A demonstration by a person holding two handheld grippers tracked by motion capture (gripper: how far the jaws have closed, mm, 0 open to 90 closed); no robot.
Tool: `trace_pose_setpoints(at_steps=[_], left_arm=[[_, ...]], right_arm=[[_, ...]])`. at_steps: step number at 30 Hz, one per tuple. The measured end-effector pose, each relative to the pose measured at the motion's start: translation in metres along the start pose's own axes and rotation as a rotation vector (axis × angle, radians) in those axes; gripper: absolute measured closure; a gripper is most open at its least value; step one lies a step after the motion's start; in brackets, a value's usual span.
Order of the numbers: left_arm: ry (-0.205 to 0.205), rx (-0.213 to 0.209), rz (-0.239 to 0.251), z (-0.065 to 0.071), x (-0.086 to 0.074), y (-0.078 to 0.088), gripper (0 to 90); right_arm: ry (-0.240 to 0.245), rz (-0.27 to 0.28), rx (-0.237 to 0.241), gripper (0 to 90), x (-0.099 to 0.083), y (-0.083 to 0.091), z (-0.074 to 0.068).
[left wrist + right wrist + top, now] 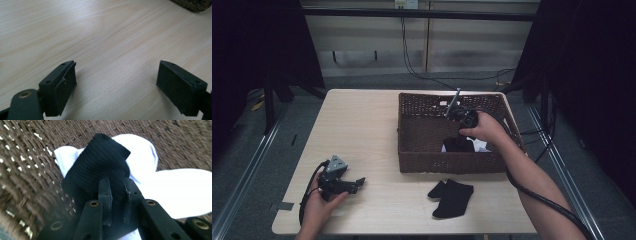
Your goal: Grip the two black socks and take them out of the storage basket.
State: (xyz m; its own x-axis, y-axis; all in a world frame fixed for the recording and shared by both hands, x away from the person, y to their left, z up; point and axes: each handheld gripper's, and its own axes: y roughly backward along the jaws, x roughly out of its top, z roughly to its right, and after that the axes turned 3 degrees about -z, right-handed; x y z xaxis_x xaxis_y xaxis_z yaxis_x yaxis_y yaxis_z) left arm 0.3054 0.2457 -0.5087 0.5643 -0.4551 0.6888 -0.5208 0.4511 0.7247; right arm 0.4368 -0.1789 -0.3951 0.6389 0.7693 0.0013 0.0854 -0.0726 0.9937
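Black sock (100,167) pinched between closed right gripper (117,195) jaws inside wicker basket (412,125), over white socks (175,190). Left gripper (116,77) wide open, holding nothing. No legible writing.

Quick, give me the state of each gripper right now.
Left gripper: open, nothing between its jaws, over the bare table.
Right gripper: shut on the black sock, inside the basket.
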Motion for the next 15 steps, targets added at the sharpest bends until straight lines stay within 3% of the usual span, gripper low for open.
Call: trace_pose_setpoints(at_steps=[15], left_arm=[[-0.001,-0.001,-0.004,0.000,0.000,0.000,15.3]], right_arm=[[0.019,0.000,-0.027,78.3,-0.004,0.049,-0.007]])
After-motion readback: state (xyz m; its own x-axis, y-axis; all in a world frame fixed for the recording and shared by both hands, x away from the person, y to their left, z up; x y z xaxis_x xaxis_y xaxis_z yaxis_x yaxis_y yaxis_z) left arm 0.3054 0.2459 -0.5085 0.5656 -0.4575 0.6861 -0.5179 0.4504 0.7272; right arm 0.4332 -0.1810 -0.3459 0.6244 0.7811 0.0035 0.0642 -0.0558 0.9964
